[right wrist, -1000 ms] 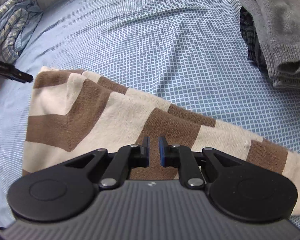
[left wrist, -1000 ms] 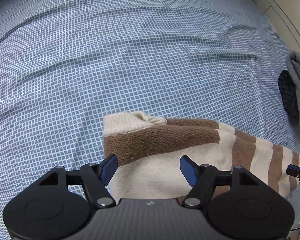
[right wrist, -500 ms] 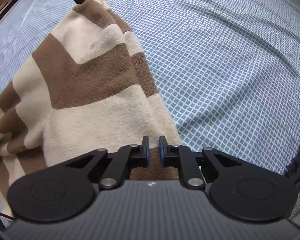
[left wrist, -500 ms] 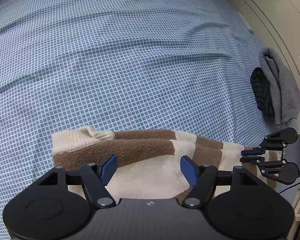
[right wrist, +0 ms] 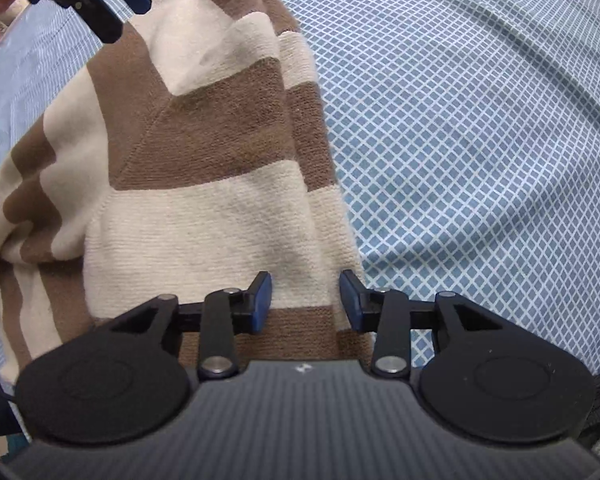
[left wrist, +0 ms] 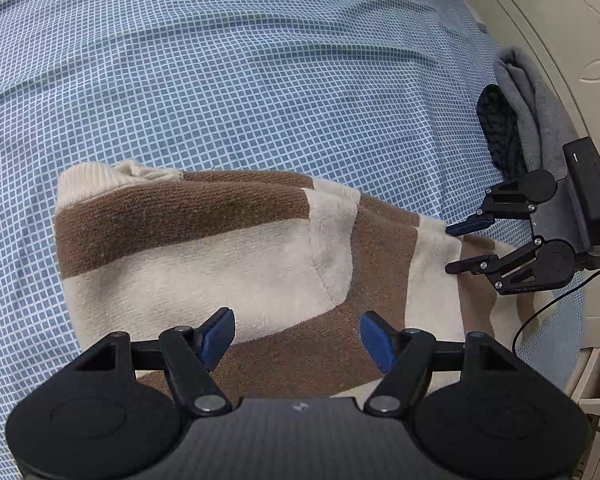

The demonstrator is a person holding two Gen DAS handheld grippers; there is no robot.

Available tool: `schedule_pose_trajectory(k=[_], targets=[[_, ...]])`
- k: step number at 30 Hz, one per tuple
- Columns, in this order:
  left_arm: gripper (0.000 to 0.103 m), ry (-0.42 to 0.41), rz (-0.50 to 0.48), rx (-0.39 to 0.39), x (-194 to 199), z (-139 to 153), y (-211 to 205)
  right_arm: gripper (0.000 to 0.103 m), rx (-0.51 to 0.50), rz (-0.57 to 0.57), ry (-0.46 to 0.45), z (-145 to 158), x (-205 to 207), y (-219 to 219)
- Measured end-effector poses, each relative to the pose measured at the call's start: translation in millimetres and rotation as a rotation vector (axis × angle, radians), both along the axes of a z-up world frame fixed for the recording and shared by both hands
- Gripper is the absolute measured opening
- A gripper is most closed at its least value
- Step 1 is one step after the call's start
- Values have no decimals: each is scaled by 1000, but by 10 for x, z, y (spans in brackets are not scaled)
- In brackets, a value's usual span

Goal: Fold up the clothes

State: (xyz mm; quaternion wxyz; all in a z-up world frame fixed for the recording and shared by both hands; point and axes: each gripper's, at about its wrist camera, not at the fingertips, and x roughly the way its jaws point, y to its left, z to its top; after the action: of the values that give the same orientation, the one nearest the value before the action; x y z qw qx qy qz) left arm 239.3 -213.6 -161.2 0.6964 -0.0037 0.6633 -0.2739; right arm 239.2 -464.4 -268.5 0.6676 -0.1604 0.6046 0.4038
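Note:
A folded brown-and-cream striped sweater (left wrist: 228, 248) lies on the blue checked bedsheet (left wrist: 260, 80). It also fills the left of the right wrist view (right wrist: 204, 200). My left gripper (left wrist: 296, 336) is open and empty, just above the sweater's near edge. My right gripper (right wrist: 305, 300) is open and empty over the sweater's other end. It shows in the left wrist view (left wrist: 456, 248) at the right, its jaws parted at the sweater's edge. The left gripper shows in the right wrist view (right wrist: 112, 4) at the top left.
A folded grey garment (left wrist: 536, 108) and a dark patterned one (left wrist: 500, 136) lie at the bed's right edge, by a cream bed frame (left wrist: 560, 20). A cable (left wrist: 540, 312) hangs from the right gripper. The bedsheet stretches wide on the right of the right wrist view (right wrist: 480, 120).
My right gripper, shut on the sweater's end before, has opened and let it go. The sweater has swung round and now lies flat. My left gripper stayed open.

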Motion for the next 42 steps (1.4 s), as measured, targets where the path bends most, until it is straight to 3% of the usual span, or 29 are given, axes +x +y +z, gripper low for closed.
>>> schedule_pose_trajectory(k=[4,6,8,14,18,20,23,27,28,30,32,35,39,42], targets=[[72,0,23,2,-2,-1,50,37,51,12,63,44,18,-33],[72,2,40,4,10,-12,85,20,51,31,77,61,-3,-34],[72,4,64,5,19,-27,125,15,55,43,84,81,-19,-25],[72,14,135,-6,38,-8,226,10,4,54,-11,155,-41,26],[72,-13,140,15,32,37,269,9,-30,6,-58,292,32,-152],[72,-23,144,26,41,48,291,3,-87,-26,-101,332,103,-270],[72,-26,151,26,92,31,270,4,-120,-114,-67,320,193,-472],[74,-16,164,13,177,-9,174,8,74,-187,-20,441,226,-417],[75,-6,167,23,215,-31,130,9,122,-183,-12,459,246,-308],[74,-11,164,34,257,-25,69,28,161,-165,-15,454,300,-44],[75,-34,161,14,257,56,41,35,173,-104,-51,432,354,229],[75,-54,184,-26,197,175,76,33,183,-9,-78,341,486,573],[76,-12,241,-78,24,189,237,33,182,33,-68,205,685,867],[76,-4,250,-67,-144,162,382,34,216,33,-1,97,818,999]])
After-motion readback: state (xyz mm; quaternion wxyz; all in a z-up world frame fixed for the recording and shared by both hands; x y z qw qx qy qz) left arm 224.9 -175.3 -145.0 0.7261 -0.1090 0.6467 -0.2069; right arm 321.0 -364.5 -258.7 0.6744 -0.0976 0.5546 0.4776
